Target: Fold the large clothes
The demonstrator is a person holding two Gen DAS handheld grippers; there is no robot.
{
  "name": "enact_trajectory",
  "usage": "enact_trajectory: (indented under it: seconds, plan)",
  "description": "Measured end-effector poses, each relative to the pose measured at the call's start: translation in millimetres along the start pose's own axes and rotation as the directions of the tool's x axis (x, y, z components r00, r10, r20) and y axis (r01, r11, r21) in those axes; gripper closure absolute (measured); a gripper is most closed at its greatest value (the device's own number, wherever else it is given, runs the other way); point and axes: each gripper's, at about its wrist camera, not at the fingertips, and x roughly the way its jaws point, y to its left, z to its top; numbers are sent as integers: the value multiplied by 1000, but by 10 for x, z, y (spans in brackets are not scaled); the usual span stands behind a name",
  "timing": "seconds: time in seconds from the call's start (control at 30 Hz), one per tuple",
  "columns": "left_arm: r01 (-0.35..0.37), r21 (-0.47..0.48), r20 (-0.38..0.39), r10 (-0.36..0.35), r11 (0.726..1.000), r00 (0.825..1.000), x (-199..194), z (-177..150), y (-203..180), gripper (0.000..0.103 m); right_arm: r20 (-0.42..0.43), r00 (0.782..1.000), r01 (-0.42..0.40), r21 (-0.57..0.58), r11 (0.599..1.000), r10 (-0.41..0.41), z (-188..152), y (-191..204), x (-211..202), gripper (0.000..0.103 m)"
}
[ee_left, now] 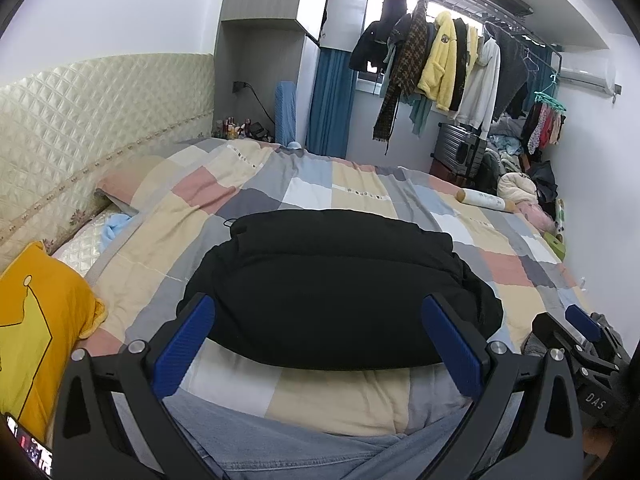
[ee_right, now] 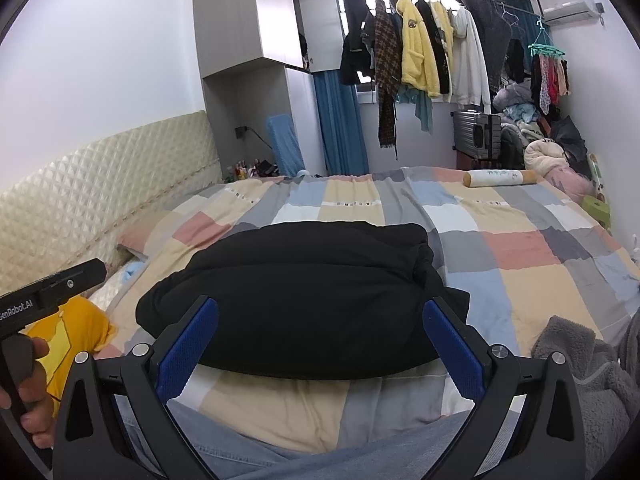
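While the folded black jacket (ee_left: 336,292) rests on the patchwork quilt (ee_left: 352,188) ahead, I hold my left gripper (ee_left: 320,344) and right gripper (ee_right: 320,344) above it — both spread apart, gripping nothing.

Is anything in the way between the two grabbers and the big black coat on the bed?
No. The black coat lies folded on the checkered quilt, with only bare quilt between it and the open left gripper and right gripper.

Bare quilt (ee_left: 352,184) beyond black garment (ee_left: 340,292)
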Motion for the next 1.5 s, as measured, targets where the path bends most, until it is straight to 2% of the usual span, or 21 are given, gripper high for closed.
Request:
enact_trajectory:
  seconds: [1.5]
  plan:
    - [-1, 9, -17, 1, 1000, 1000, -21, -34, 12, 0, 10, 1000, -1, -1, 1000, 1, 64, -36, -71, 0]
